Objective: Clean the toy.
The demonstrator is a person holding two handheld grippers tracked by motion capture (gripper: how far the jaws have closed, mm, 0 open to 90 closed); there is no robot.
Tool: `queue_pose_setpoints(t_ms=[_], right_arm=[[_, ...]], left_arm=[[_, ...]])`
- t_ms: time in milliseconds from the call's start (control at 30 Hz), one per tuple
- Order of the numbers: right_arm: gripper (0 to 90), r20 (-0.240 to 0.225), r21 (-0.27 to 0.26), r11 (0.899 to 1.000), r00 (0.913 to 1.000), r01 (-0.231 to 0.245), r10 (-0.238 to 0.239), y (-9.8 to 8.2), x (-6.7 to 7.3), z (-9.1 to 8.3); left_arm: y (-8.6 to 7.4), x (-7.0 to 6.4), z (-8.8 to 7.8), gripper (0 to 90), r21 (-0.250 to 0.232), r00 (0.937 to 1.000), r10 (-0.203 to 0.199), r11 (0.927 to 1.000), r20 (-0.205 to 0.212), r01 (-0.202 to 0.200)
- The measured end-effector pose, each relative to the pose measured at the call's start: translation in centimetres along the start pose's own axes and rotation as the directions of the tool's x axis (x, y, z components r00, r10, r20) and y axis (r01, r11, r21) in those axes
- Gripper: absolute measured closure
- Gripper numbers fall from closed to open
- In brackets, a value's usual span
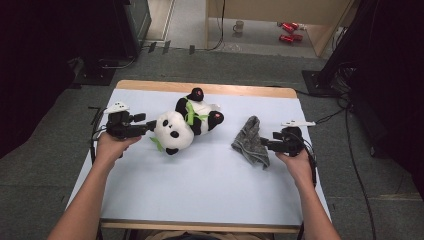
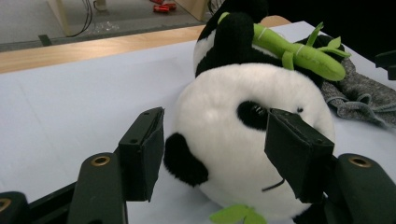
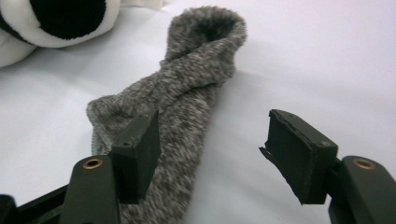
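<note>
Panda [image 2: 243, 121] lies just ahead of the left gripper [image 2: 215, 144], its head between the spread jaws, not squeezed. Right gripper [image 3: 212, 154] is also released, over the sock [image 3: 187, 93]. Step seems a release; next needs fresh grasps.

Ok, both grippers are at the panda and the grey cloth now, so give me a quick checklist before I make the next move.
1. Left gripper open: ok, its jaws stand apart on either side of the panda's head.
2. Left pads pressing the plush panda: cannot tell, the right-hand pad lies against the face, but no squeeze shows.
3. Right gripper open: ok, wide gap between its jaws.
4. Grey cloth held: not ok, it lies loose on the table, part of it beside one pad.
5. Panda and cloth apart: ok in the high view, a strip of table shows between them.
6. Both things well inside the table edges: ok.
</note>
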State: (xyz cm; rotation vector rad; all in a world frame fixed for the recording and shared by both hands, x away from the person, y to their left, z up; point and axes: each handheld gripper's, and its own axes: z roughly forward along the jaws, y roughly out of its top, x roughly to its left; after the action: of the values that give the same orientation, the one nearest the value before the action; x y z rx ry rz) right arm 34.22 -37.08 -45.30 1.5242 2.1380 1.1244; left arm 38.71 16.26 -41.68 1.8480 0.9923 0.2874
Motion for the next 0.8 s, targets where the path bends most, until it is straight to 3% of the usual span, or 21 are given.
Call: queue_pose_setpoints(t_ms=[133,433,567,667,800], right_arm=[[38.5,0.010,-0.017,1.000,0.9999,-0.012,0.012,-0.5,-0.6,-0.6],[40.2,0.042,0.013,1.000,0.9991,-0.012,0.011,-1.9,-1.6,-0.5],[40.0,0.038,0.030,0.999,0.9986,-0.037,0.036,-2.4,-2.2,-0.2],[40.1,0.047,0.058,0.997,0.9974,-0.056,0.053,-2.7,-2.6,0.1],[42.5,0.060,0.066,0.997,0.9971,-0.050,0.046,-3.2,-3.0,0.4]], left_arm=[[-1.1,0.4,-0.8,38.0,-0.007,0.9997,-0.017,0.9998,0.019,0.017],[-3.5,0.8,-1.7,38.6,0.035,0.9991,0.036,0.9988,-0.024,-0.035],[-4.5,1.1,-1.9,38.8,0.068,0.9989,0.028,0.9973,-0.038,-0.026],[-5.0,1.3,-2.0,38.8,0.085,0.9956,0.060,0.9949,-0.072,-0.054],[-5.6,1.7,-1.6,38.6,0.112,0.9954,0.032,0.9935,-0.090,-0.022]])
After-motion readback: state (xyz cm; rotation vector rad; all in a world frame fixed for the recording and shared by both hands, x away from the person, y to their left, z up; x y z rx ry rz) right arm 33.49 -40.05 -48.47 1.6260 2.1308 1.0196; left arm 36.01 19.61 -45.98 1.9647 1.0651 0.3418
